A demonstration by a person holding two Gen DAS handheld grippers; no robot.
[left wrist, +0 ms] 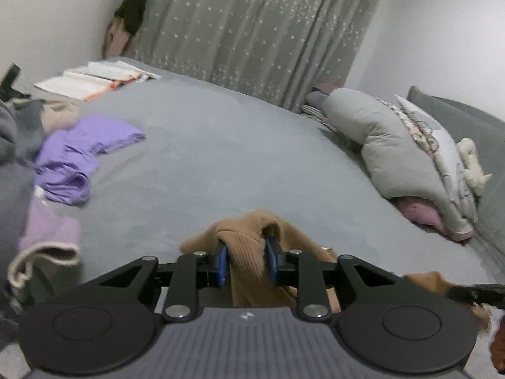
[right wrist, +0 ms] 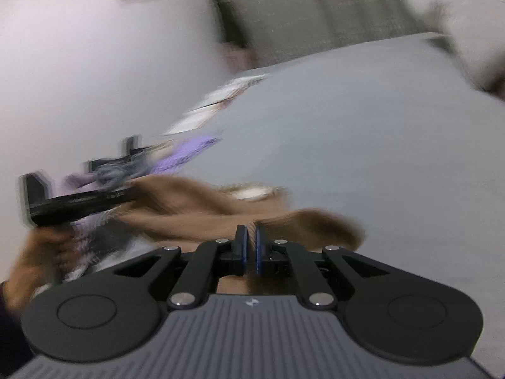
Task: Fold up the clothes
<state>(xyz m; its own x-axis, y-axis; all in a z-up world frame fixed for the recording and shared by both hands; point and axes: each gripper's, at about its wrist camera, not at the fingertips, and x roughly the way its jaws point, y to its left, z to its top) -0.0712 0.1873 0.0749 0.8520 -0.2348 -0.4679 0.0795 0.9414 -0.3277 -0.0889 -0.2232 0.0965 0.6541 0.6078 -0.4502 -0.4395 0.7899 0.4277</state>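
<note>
Clothes pile (left wrist: 63, 158) left on bed (left wrist: 221, 158); pillows (left wrist: 394, 145) right

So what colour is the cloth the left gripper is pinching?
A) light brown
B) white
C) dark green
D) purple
A: in the left wrist view the left gripper has its blue pads closed on a bunch of the light brown ribbed garment, while the purple garment lies loose on the bed, off to the left and away from the gripper.
</note>
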